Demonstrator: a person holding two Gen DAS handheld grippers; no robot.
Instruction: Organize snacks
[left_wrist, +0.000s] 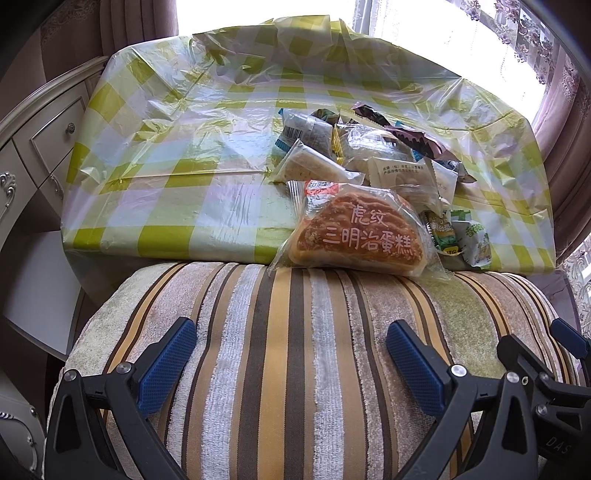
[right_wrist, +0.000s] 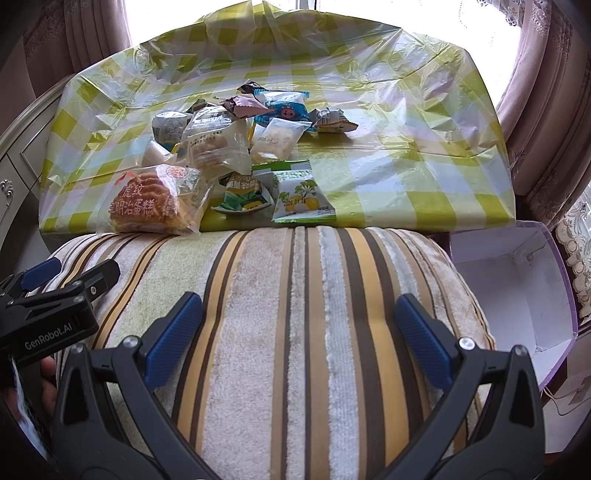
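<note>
Left wrist view: left tool spread wide, empty, above striped cushion. Right tool likewise spread, empty; snack pile on table beyond.

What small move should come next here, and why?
Probably the left gripper should reach forward to the big cake packet. Both grippers hover over the striped cushion with jaws wide and nothing held. The snacks still lie heaped on the checked table cover, that packet overhangs its near edge, nearest the left gripper, and the open box looks empty.
</note>
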